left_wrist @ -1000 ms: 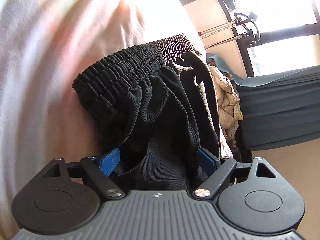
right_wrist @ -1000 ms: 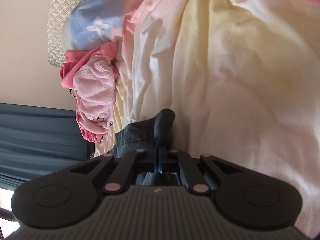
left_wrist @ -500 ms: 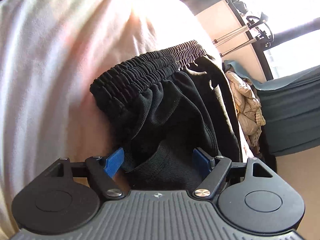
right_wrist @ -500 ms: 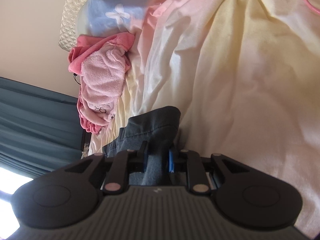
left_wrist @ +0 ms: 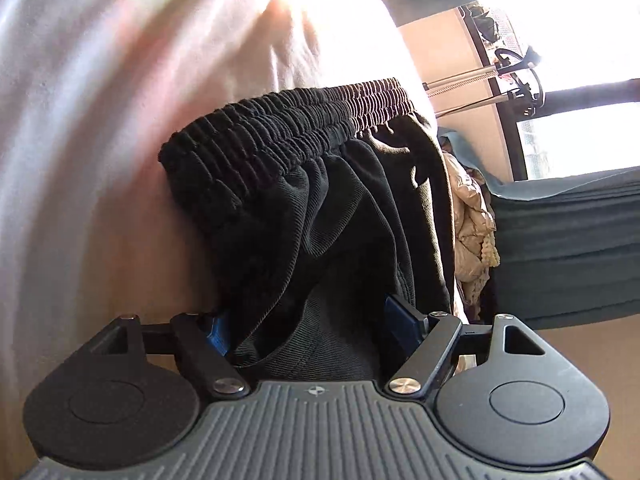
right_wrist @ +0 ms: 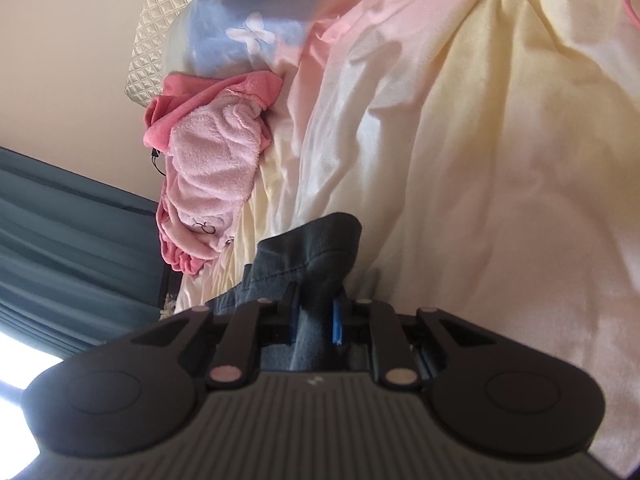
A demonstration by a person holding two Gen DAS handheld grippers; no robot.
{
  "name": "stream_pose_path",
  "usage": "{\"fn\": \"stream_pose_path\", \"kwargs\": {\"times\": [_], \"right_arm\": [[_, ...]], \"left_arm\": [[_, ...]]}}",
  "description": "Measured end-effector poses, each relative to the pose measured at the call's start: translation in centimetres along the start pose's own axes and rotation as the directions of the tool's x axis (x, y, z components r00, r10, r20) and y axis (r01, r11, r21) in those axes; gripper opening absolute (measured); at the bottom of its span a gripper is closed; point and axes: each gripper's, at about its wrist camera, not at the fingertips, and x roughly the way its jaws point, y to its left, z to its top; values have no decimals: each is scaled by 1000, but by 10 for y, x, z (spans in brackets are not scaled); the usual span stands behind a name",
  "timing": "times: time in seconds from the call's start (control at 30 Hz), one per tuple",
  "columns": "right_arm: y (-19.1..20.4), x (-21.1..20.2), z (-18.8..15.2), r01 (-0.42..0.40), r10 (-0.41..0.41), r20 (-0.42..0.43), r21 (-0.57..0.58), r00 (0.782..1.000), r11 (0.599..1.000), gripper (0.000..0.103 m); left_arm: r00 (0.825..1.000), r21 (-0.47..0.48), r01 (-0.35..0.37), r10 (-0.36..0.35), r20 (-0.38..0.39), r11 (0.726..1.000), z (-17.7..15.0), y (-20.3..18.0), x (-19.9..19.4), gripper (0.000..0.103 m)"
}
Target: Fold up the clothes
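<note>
Black trousers point(left_wrist: 320, 208): elastic waistband point(left_wrist: 288, 124) bunched, cloth draped over pale bedsheet point(left_wrist: 100, 120). My left gripper point(left_wrist: 308, 328): blue pads set wide, black cloth lying between them; cannot tell whether they grip. My right gripper point(right_wrist: 316, 312): pads narrow, clamped on fold of dark cloth point(right_wrist: 316, 248). Beyond that fold: pink fleece garment point(right_wrist: 212, 168), blue butterfly-print pillow point(right_wrist: 240, 36). Beside trousers: teal curtain point(left_wrist: 568, 240).

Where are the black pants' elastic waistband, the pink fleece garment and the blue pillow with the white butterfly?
Elastic waistband point(left_wrist: 288, 136): left wrist view, on the middle of the ribbed band.
Pink fleece garment point(right_wrist: 212, 176): right wrist view, on its pale fuzzy front.
Blue pillow point(right_wrist: 236, 20): right wrist view, on plain blue above the butterfly.
</note>
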Motion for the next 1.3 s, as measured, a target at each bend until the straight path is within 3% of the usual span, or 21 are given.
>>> {"fn": "stream_pose_path", "kwargs": {"times": [0.07, 0.13, 0.17, 0.27, 0.43, 0.57, 0.63, 0.73, 0.83, 0.97, 1.2, 1.3], "right_arm": [[5, 0, -1, -48, 48, 6, -5, 999, 999, 7], [20, -1, -2, -77, 78, 10, -85, 997, 993, 5], [25, -2, -3, -79, 81, 9, -118, 997, 990, 4], [33, -7, -3, -93, 94, 6, -141, 996, 986, 3], [64, -31, 7, -117, 124, 12, -237, 992, 964, 3], [95, -58, 21, -182, 189, 5, -254, 982, 950, 3], [102, -70, 31, -186, 197, 21, -251, 980, 950, 3], [100, -75, 43, -149, 164, 27, -298, 986, 943, 3], [93, -65, 46, -125, 129, -5, -294, 992, 948, 3], [122, -43, 34, -125, 133, -3, -373, 991, 919, 3], [196, 52, -3, -64, 91, 43, -436, 995, 898, 3], [218, 110, -30, -19, 48, 45, -497, 998, 868, 3]], "left_arm": [[999, 12, -42, 42, -13, 999, 5, -4, 11, 67], [998, -6, -69, 69, 2, 998, 8, -1, 14, 43], [997, -15, -76, 76, 6, 997, 10, 1, 15, 24], [998, -27, -49, 50, 44, 998, 13, 4, 3, 8], [993, 51, 82, -86, 83, 995, 10, -21, -49, 6], [972, 69, 207, -213, 102, 976, 14, -43, -108, 5], [964, 66, 234, -240, 112, 970, 17, -43, -130, 5], [969, 37, 232, -234, 83, 972, 23, -35, -134, 5], [980, 44, 187, -190, 67, 981, 28, -40, -120, 5], [985, 86, 136, -144, 97, 987, 46, -78, -96, 6], [985, 139, 7, -31, 168, 990, 96, -188, 8, 5], [981, 147, -42, 12, 195, 988, 115, -221, 68, 5]]}}
